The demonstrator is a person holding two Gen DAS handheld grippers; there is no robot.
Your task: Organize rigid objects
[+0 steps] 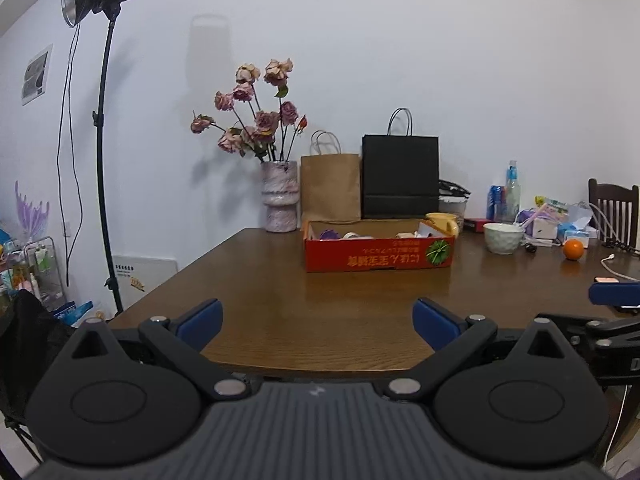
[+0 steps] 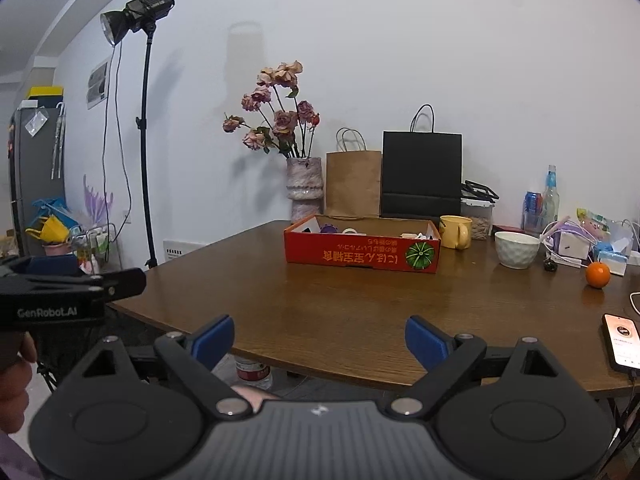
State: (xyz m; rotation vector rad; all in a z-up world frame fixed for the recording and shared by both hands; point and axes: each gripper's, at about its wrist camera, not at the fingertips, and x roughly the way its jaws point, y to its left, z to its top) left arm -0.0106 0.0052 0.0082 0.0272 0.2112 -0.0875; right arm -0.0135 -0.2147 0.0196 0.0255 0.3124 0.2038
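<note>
A shallow red cardboard box (image 1: 380, 256) holding several small items stands near the far side of the brown wooden table (image 1: 280, 292); it also shows in the right wrist view (image 2: 362, 254). My left gripper (image 1: 318, 322) is open and empty above the table's near edge, well short of the box. My right gripper (image 2: 320, 338) is open and empty at the near edge too. A yellow mug (image 2: 456, 232), a white bowl (image 2: 517, 249) and an orange (image 2: 598, 274) sit to the right of the box.
A vase of dried roses (image 2: 304, 188), a brown paper bag (image 2: 353, 184) and a black bag (image 2: 421, 176) stand along the wall. Bottles and clutter (image 2: 580, 232) fill the far right. A phone (image 2: 623, 342) lies at the right edge. A light stand (image 2: 144, 152) stands left.
</note>
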